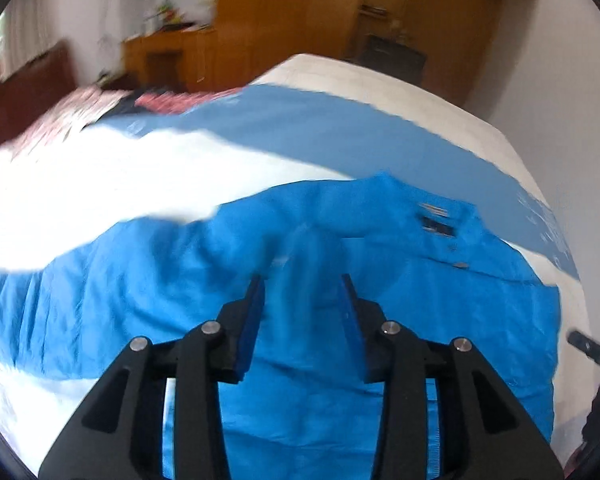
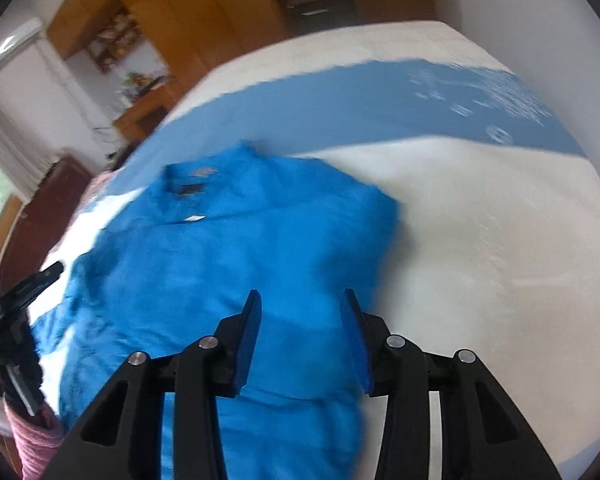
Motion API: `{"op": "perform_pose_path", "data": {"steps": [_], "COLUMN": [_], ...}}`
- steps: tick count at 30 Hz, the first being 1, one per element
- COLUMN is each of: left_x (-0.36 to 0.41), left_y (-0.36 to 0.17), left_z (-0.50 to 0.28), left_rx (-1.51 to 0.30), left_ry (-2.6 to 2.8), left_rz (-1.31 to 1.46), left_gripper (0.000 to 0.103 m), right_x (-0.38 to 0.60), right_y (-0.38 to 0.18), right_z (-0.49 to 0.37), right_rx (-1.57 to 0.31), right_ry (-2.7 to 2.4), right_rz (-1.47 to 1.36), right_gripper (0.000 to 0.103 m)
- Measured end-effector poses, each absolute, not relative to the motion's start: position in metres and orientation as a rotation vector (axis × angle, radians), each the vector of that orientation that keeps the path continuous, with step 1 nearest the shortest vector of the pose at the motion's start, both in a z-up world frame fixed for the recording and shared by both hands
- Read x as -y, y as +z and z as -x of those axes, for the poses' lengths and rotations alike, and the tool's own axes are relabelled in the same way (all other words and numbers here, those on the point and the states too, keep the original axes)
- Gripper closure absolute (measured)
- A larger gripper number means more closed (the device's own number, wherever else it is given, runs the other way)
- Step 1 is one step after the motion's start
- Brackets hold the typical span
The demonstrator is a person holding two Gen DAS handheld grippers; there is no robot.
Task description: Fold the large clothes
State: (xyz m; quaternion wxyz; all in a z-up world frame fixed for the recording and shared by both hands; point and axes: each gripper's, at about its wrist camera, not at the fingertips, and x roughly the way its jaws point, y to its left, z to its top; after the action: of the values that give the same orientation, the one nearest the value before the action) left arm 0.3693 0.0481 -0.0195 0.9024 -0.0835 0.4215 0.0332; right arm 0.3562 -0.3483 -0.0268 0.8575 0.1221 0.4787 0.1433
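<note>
A bright blue shirt (image 1: 140, 280) lies spread on the white bed cover (image 1: 140, 176), its collar and dark label (image 1: 436, 216) towards the far right. My left gripper (image 1: 302, 278) hovers over the shirt's middle with its jaws apart. A blurred ridge of blue cloth rises in the gap, and the pads do not press on it. In the right wrist view the shirt (image 2: 240, 240) has a folded edge at its right side. My right gripper (image 2: 300, 294) stands open above its near part with nothing pinched.
A paler blue stripe (image 2: 340, 104) crosses the bed cover (image 2: 480, 240) beyond the shirt. Red-and-white patterned fabric (image 1: 60, 108) lies at the far left by a dark headboard (image 1: 28, 80). Wooden cupboards (image 1: 300, 12) line the wall behind. A pink sleeve (image 2: 32, 436) shows at the lower left.
</note>
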Motion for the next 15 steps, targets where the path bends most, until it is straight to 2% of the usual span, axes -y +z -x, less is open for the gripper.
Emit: {"op": "perform_pose_path", "data": {"steps": [4,9,15], "left_x": [-0.011,-0.013,-0.016], "left_y": [-0.044,-0.094,-0.106], "left_z": [-0.391,-0.406,-0.404], "left_rx": [-0.948,-1.044,-1.021], "left_ry": [-0.012,-0.007,-0.032], "left_rz": [0.127,0.106,0.077], "left_gripper": [0.065,0.066,0.065], "right_x": [0.310,0.301,0.297], "right_y": [-0.041,-0.074,-0.093], "right_z": [-0.367,-0.372,-0.368], "right_rx": [-1.008,-1.049,-1.047], "right_ry": [0.286,0.261,0.256], "right_rz": [-0.164,-0.110,-0.084], "right_gripper": [0.061,0.062,0.063]}}
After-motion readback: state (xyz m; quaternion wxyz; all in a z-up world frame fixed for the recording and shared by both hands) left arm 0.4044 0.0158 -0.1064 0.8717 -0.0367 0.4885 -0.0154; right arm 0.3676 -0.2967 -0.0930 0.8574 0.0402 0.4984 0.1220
